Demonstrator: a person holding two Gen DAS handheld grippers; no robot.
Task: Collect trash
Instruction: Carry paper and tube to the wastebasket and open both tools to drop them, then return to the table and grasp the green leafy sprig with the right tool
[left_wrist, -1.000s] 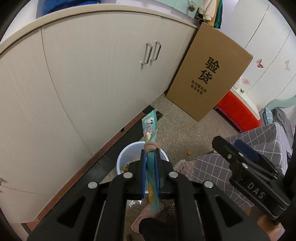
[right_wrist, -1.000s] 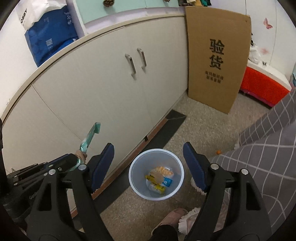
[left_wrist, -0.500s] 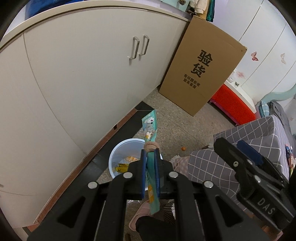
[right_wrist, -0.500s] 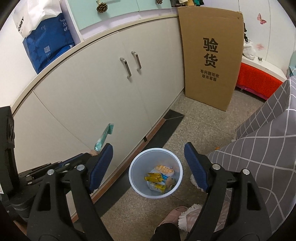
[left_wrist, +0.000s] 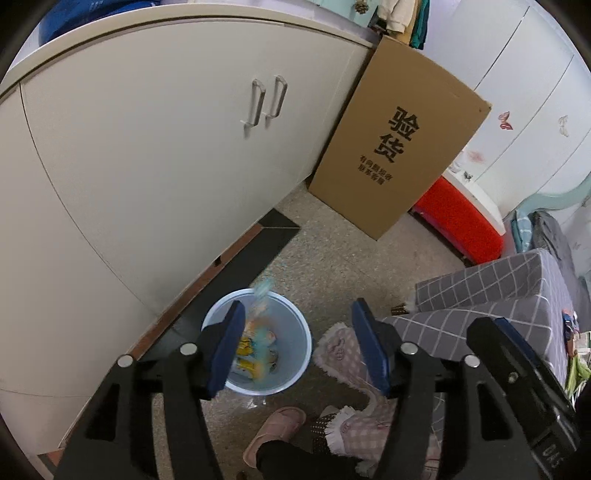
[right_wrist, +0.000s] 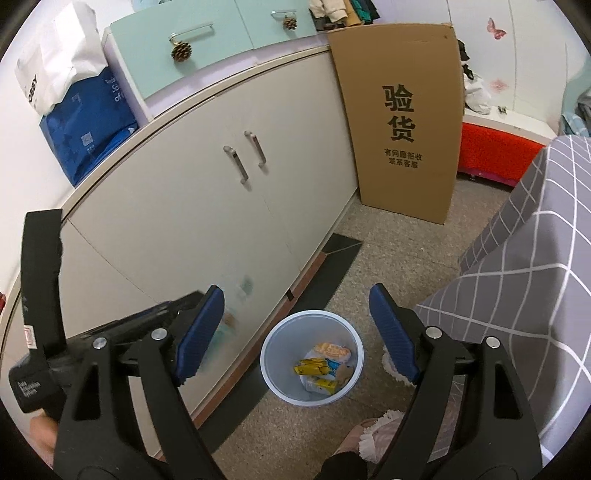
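Floor (right_wrist: 399, 254): speckled beige-grey, with a dark strip along the cabinet base.
Cabinet (right_wrist: 207, 221): cream doors, two metal handles (right_wrist: 245, 157), pale counter on top.
Cardboard panel (right_wrist: 402, 122): upright, leaning at the cabinet's far end.
Drawers (right_wrist: 207, 40): mint green, on the counter.
Red box (right_wrist: 495, 155): against the far wall.

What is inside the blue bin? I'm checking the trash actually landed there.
The bin holds yellow wrappers, an orange packet and a pale pouch. Anything beneath them is covered.
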